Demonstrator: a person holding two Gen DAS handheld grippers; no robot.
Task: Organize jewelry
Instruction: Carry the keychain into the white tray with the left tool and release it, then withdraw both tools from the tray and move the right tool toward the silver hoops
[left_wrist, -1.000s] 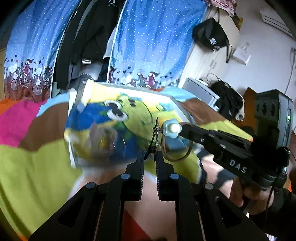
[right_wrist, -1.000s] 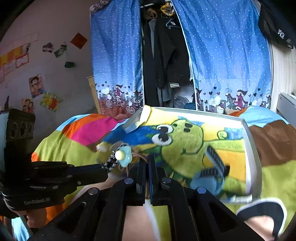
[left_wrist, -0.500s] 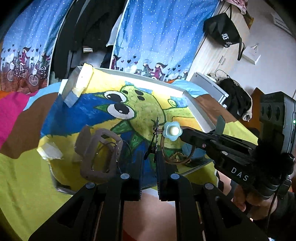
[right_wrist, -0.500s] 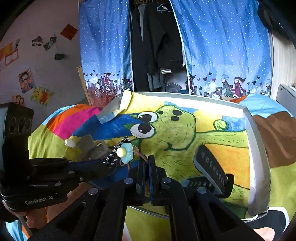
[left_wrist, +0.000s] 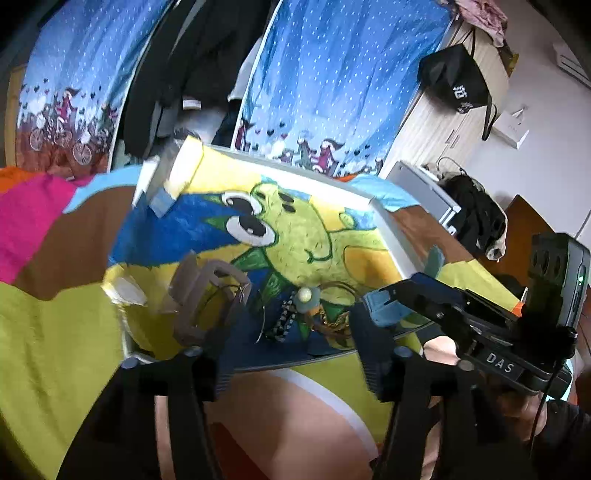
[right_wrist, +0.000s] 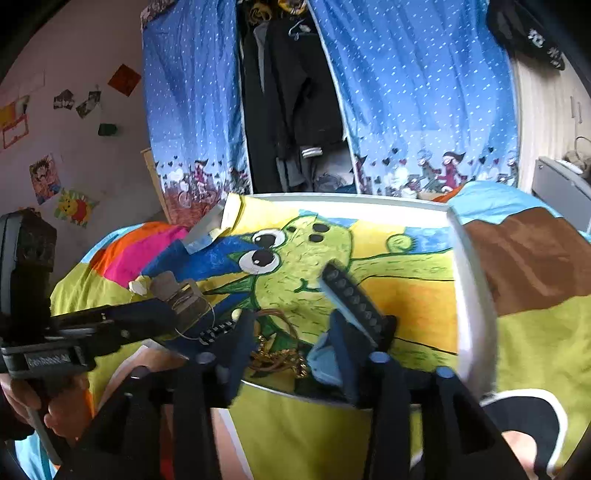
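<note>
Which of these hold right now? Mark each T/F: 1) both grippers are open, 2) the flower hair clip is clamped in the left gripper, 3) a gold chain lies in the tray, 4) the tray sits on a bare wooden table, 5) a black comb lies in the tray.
1) True. The left gripper and right gripper both have their jaws spread wide.
2) False. The flower hair clip lies loose on the tray, held by neither gripper.
3) True. The gold chain lies near the tray's front edge.
4) False. The tray rests on a colourful bedspread.
5) True. The black comb lies on the tray's cartoon drawing.
</note>
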